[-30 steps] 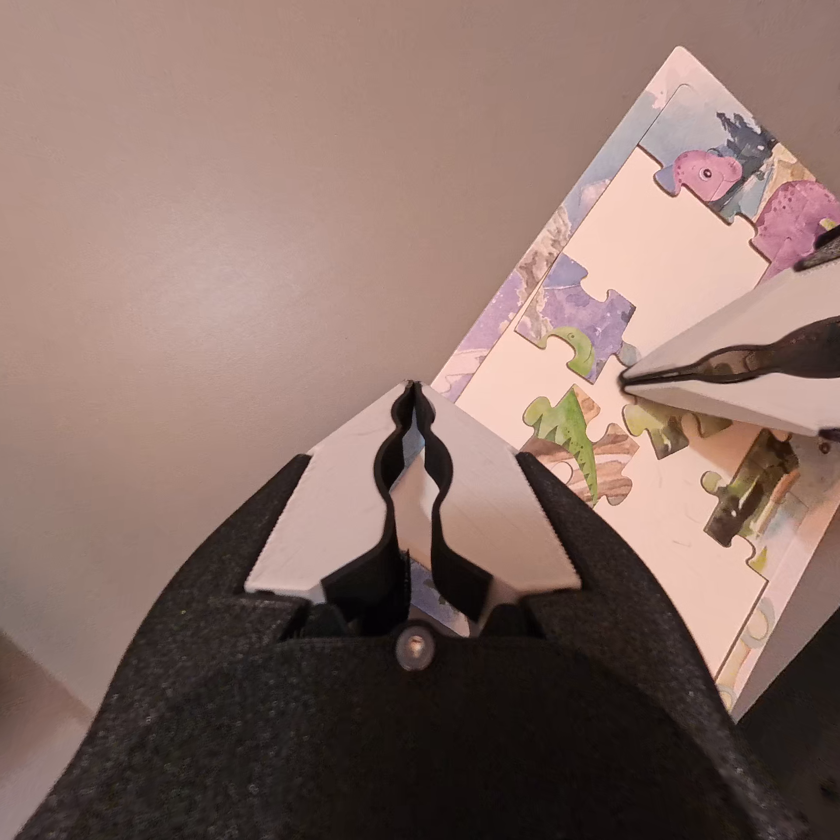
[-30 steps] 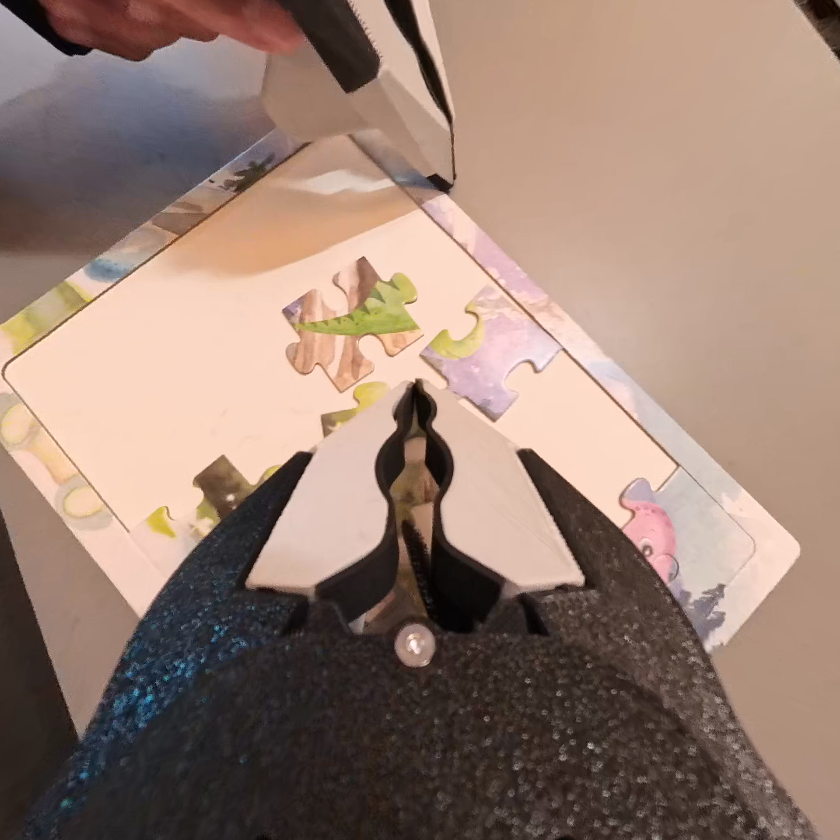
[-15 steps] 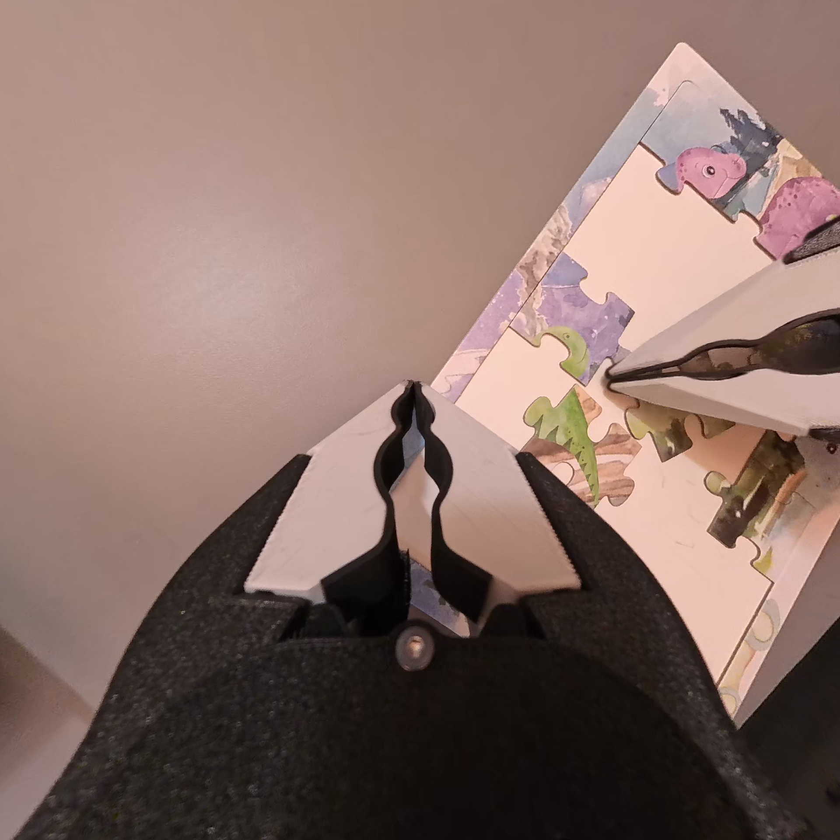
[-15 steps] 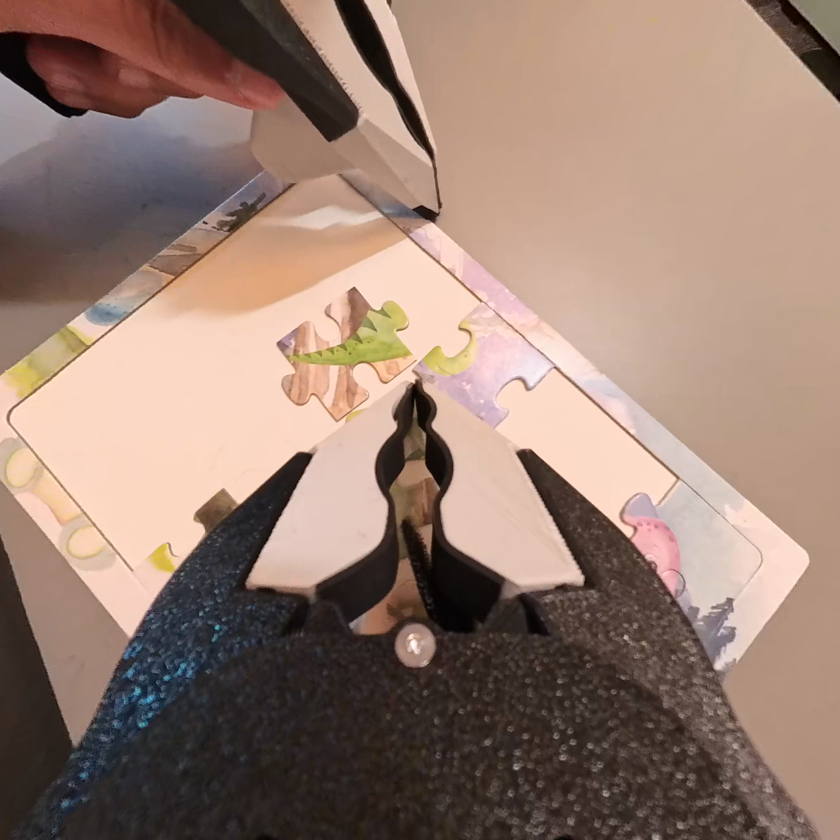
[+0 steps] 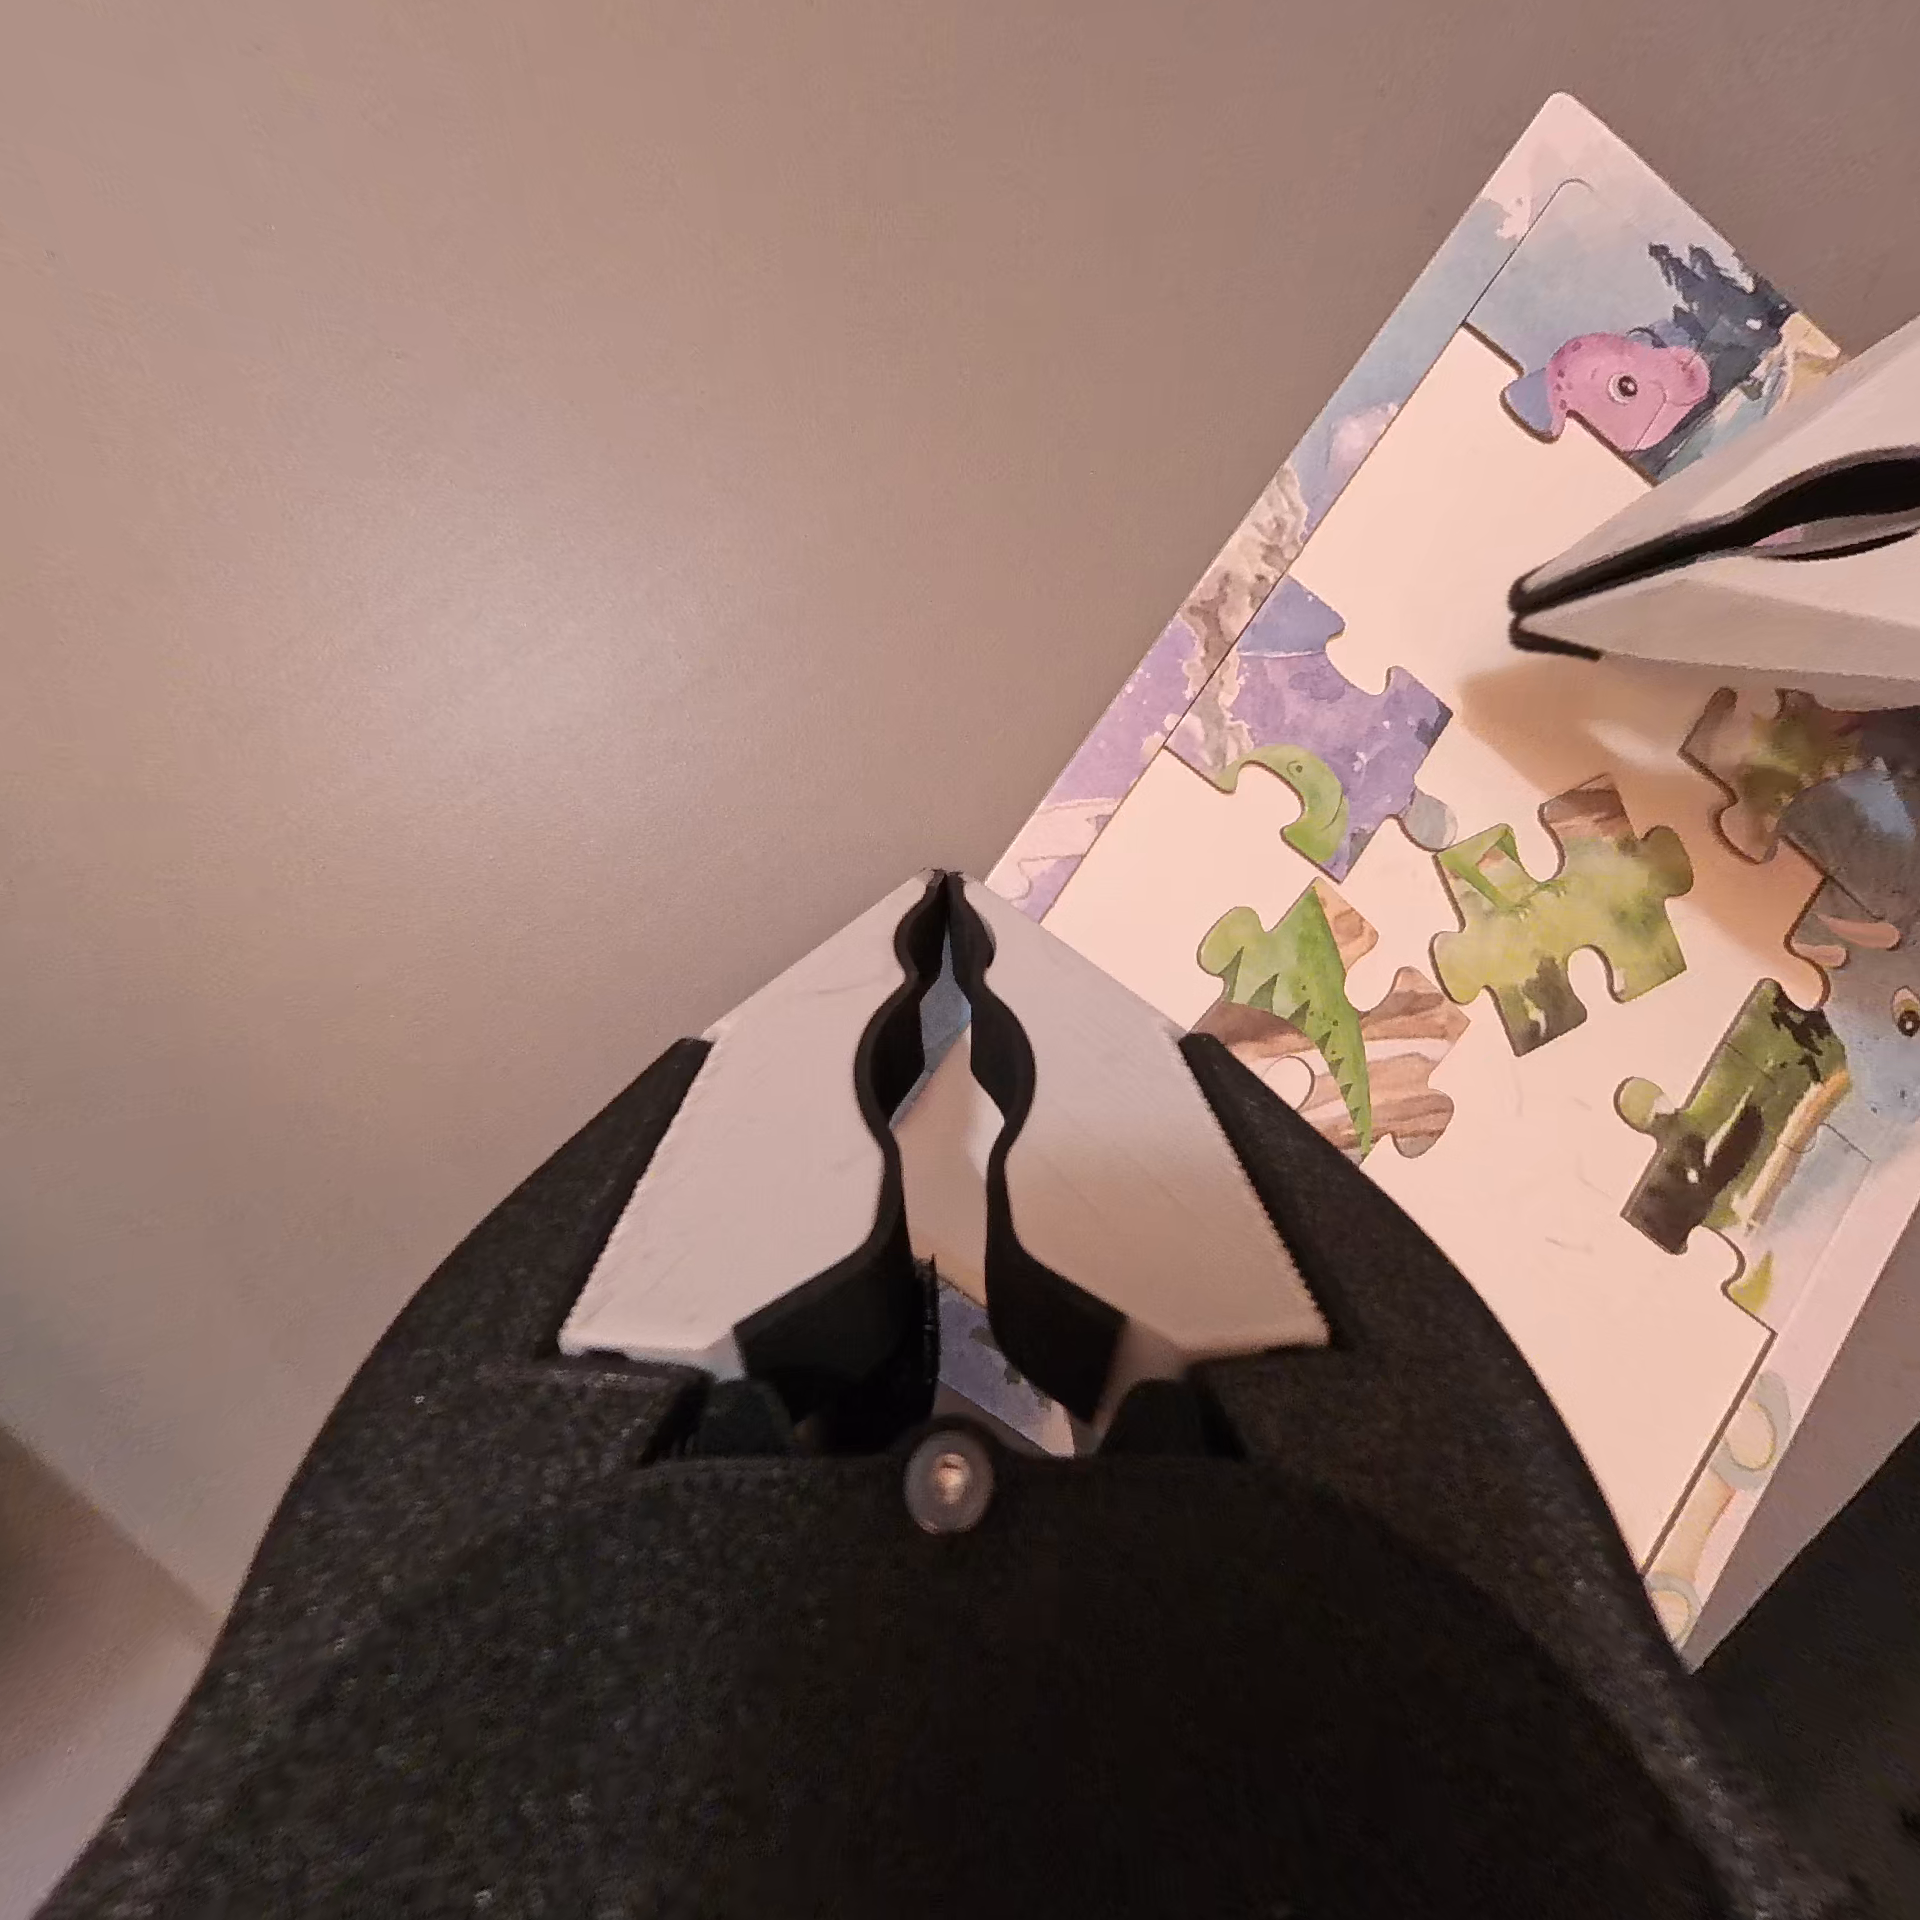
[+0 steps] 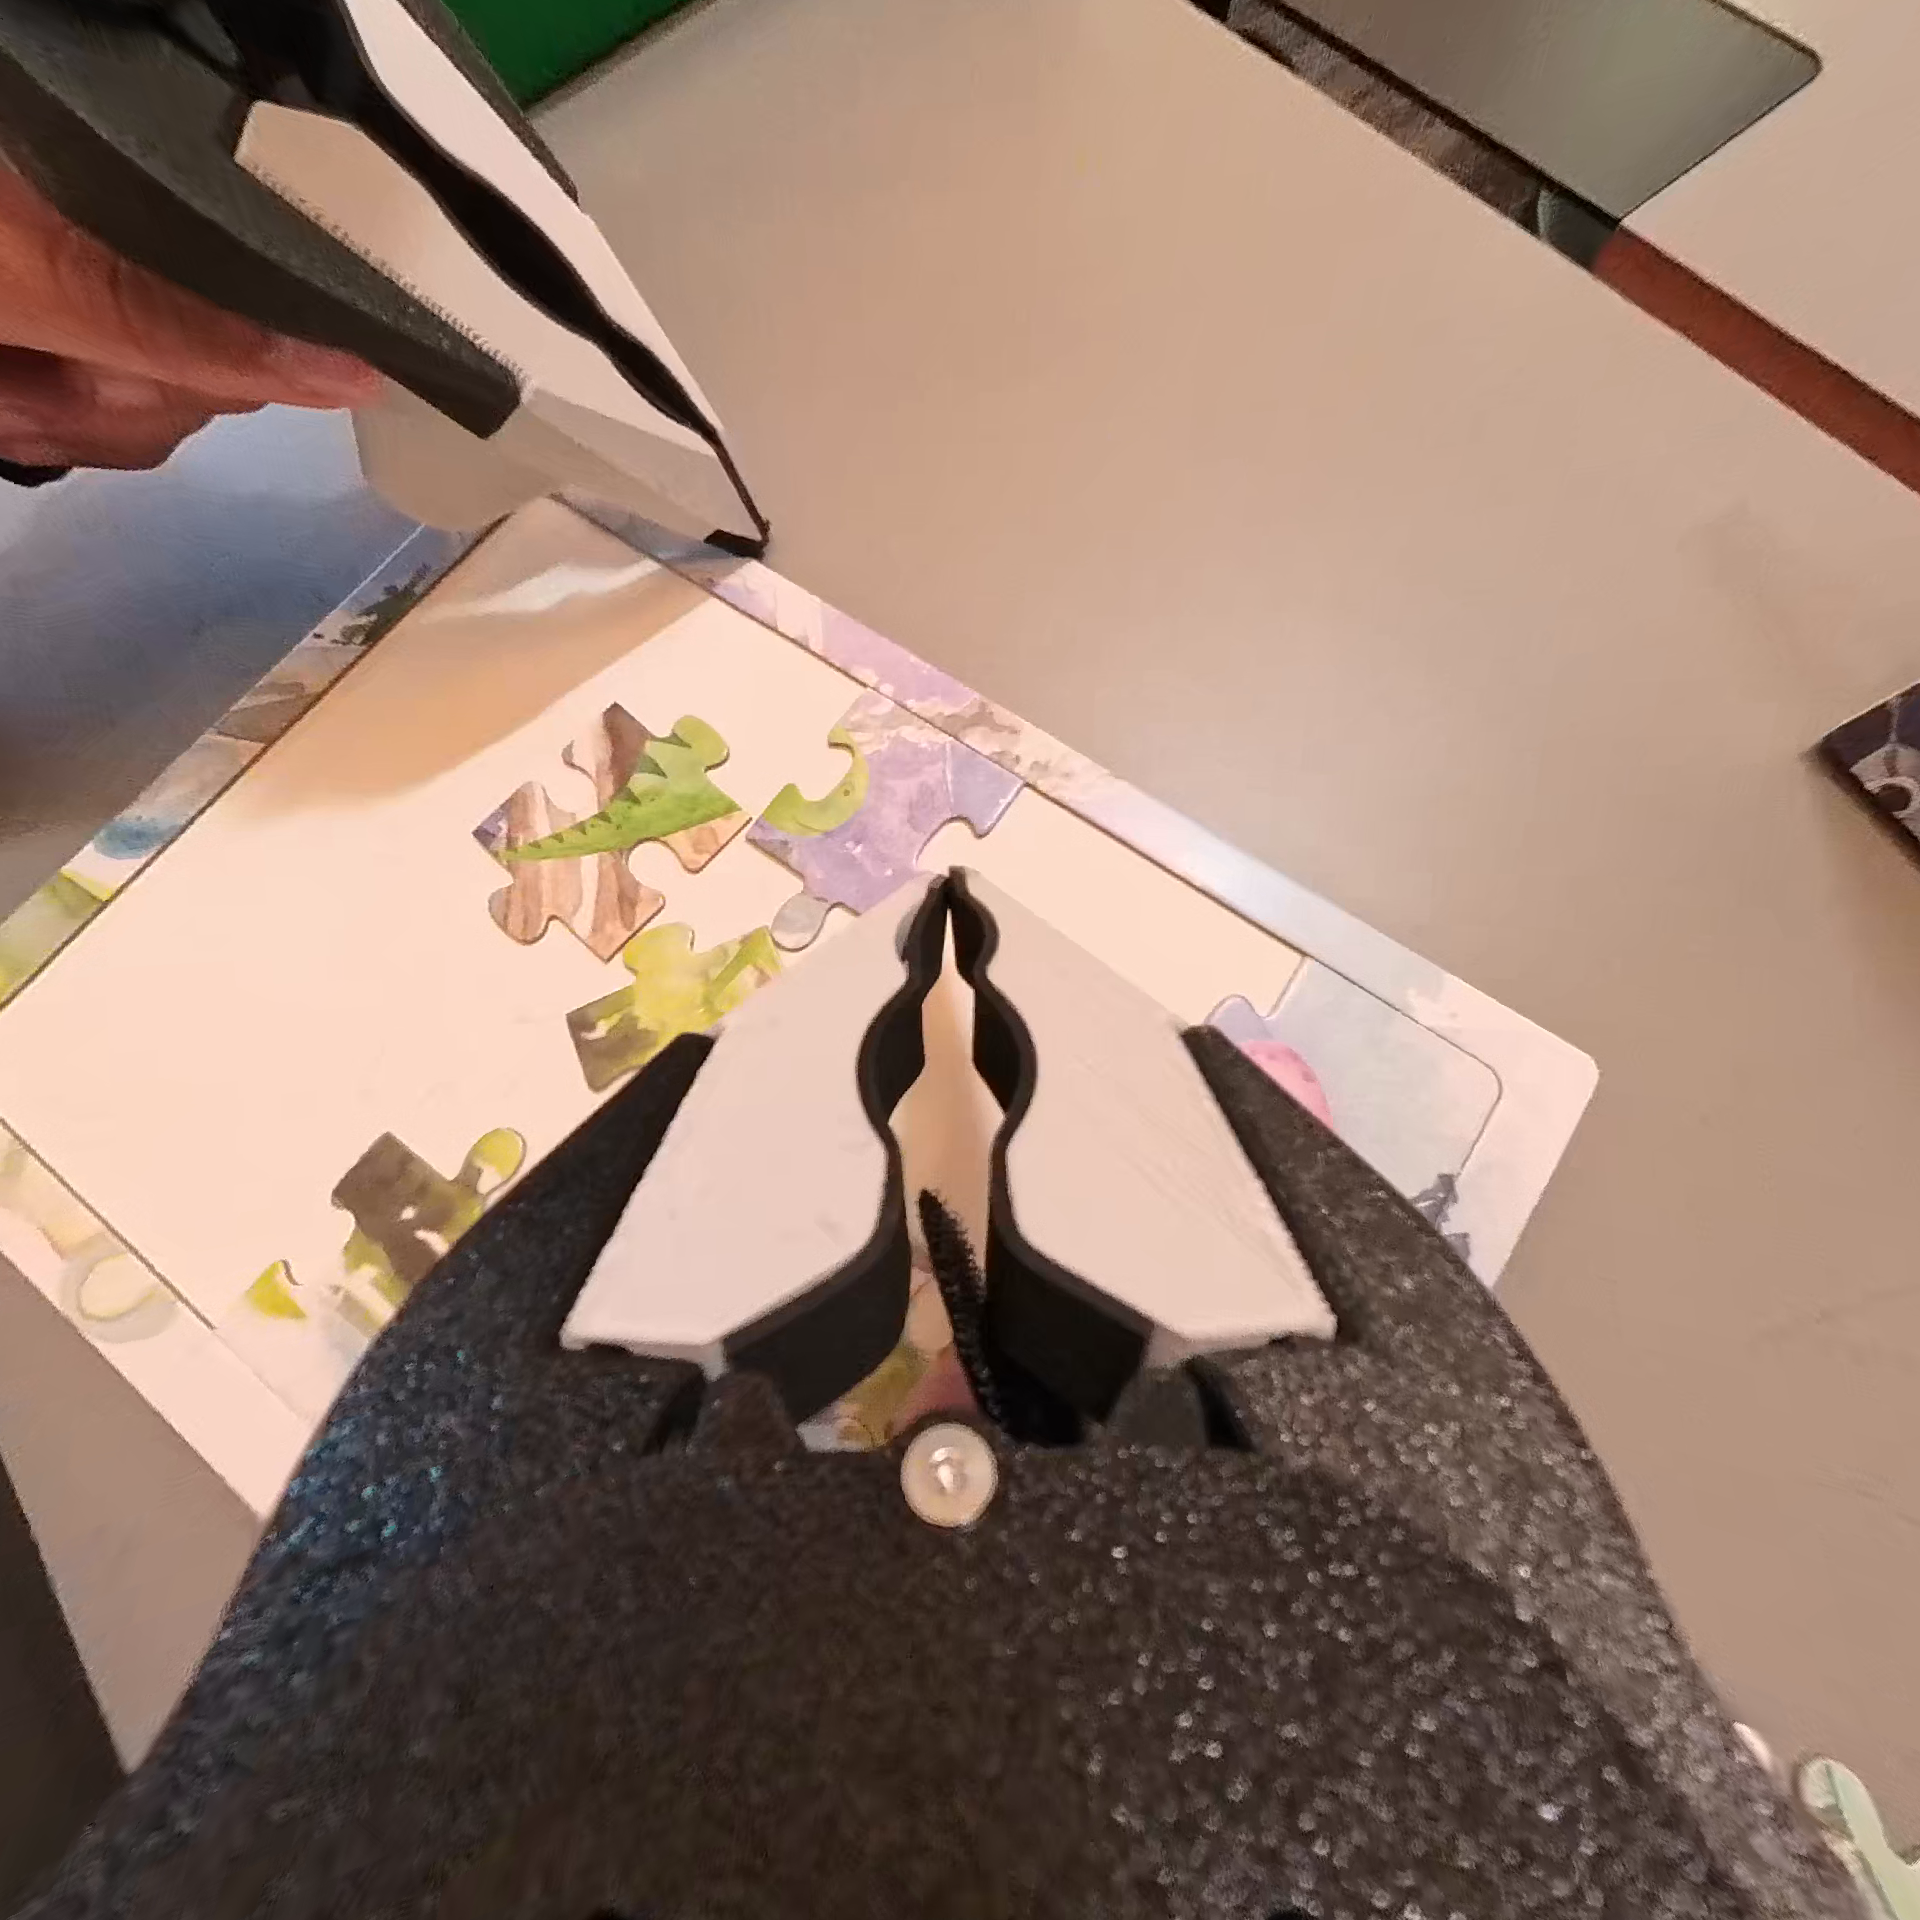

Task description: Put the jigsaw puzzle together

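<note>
In the right half of the left wrist view, the puzzle tray (image 5: 1226, 665) lies flat on the grey tabletop (image 5: 520, 520), mostly bare, with a pink-dinosaur piece (image 5: 1621, 384) seated in its far corner and a purple piece (image 5: 1309, 717) set against the tray's border. A green-and-brown piece (image 5: 1330, 997), a light green piece (image 5: 1558, 925) and a dark green piece (image 5: 1735, 1122) lie loose on the tray floor. The left hand-held gripper (image 5: 940, 883), fingers together and empty, presses on the tray's near border, apparently steadying it. The right hand-held gripper (image 6: 951, 881), also closed on nothing, hovers just beside the purple piece. Judging by this, fitting is at an early stage; next, the light green piece needs nudging up against the purple one, tab to notch.
</note>
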### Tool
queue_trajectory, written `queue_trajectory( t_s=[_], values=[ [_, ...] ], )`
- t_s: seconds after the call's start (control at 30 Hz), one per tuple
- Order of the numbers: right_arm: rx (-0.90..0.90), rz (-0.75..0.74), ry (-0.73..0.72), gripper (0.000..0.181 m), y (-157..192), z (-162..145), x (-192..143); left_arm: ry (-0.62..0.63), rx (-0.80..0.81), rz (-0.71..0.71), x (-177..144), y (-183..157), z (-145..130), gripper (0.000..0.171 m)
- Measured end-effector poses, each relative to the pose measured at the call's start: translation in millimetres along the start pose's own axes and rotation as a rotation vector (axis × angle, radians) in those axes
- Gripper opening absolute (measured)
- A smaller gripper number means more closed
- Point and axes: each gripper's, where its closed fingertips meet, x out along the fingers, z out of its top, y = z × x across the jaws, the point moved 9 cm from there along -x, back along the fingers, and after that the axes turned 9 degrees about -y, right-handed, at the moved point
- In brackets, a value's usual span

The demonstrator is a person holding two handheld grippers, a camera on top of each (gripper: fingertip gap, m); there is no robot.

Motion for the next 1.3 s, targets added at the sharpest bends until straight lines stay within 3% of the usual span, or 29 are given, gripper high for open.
queue_trajectory(
  t_s=[0.33, 0.53, 0.67, 0.73, 0.8, 0.9, 1.03, 1.2, 1.3],
  values=[
    [0.042, -0.014, -0.109, 0.0, -7.8, 7.4, -21.4, -0.009, 0.099, 0.029, -1.4, -5.4, 3.3, 0.0],
    [0.17, -0.014, -0.225, 0.005, -25.9, 13.7, -43.0, -0.3, 0.193, 0.012, -21.0, -23.6, 29.1, 0.004],
    [0.394, -0.055, -0.384, 0.01, -65.3, 0.1, -93.3, -0.453, 0.291, 0.091, -35.4, -28.7, 34.9, 0.005],
    [0.461, -0.203, -0.454, 0.014, -96.0, -21.4, -136.5, -0.505, 0.359, 0.151, -38.8, -27.9, 29.8, 0.005],
    [0.492, -0.443, -0.463, 0.021, -125.9, -53.7, -181.8, -0.5, 0.434, 0.232, -39.7, -24.8, 22.7, 0.004],
    [0.509, -0.65, -0.348, 0.029, -148.2, -93.9, -217.2, -0.497, 0.419, 0.25, -38.5, -23.1, 19.4, 0.004],
    [0.457, -0.609, -0.229, 0.032, -146.5, -113.7, -217.8, -0.524, 0.267, 0.115, -40.2, -27.7, 21.1, 0.022],
    [0.318, -0.443, -0.127, 0.04, -128.3, -114.2, -190.2, -0.523, 0.307, 0.142, -43.0, -30.0, 19.9, 0.022],
    [0.277, -0.435, -0.087, 0.04, -130.8, -108.8, -172.4, -0.527, 0.301, 0.122, -42.2, -34.0, 20.2, 0.022]
  ],
)
